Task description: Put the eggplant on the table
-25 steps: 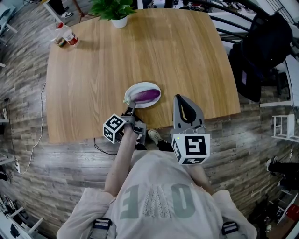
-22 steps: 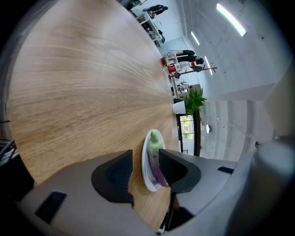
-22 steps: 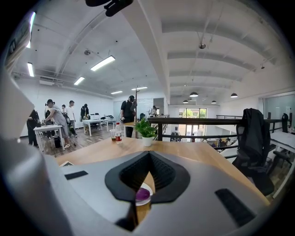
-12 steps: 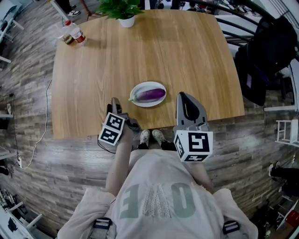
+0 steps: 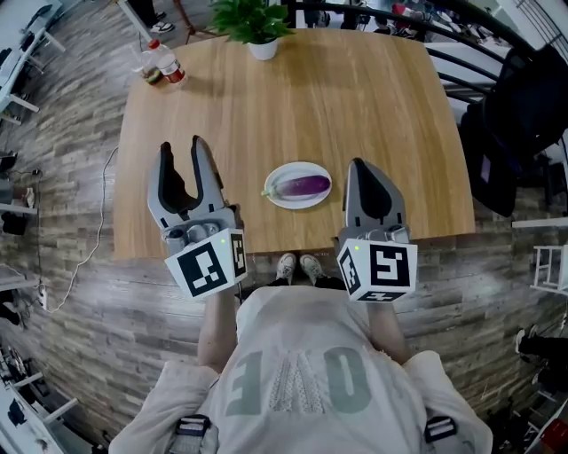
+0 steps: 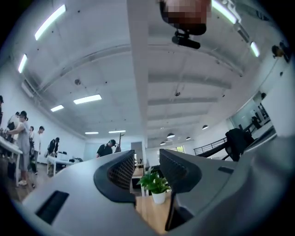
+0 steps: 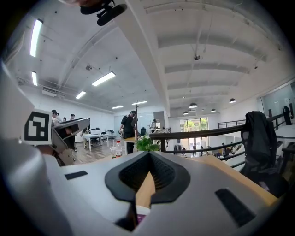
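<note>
Underneath everything, a grey wood-plank floor [image 5: 71,293]. On it, filling the middle of the head view, a big pale wooden table [image 5: 355,106] with rounded corners. At the very near edge of that view, the person's light shirt [image 5: 302,381], seen from above. Off to the right of the table, a dark garment [image 5: 524,97] draped over a chair. Above the near left part of the table, raised clear of the top, the left gripper [image 5: 180,146]: jaws spread wide, just now opening, nothing between them. In the left gripper view, only the far-off potted plant [image 5: 256,22] framed in the gap. Over the near right edge of the table, the right gripper [image 5: 358,167]: jaws drawn together to a point, clamping nothing, with just a thin sliver of table top showing through the slit in the right gripper view. At the far edge, about mid-width, that plant in its white pot. Near the near edge, between the two grippers and closer to the right one, touching neither, a white oval plate [image 5: 288,200]. Lying lengthwise on the plate, stem end to the left, the purple eggplant [image 5: 304,185], not on the bare table. In the far left corner, a red-labelled bottle [image 5: 171,69]. Just below the near edge, a pair of light shoes [image 5: 297,266].
</note>
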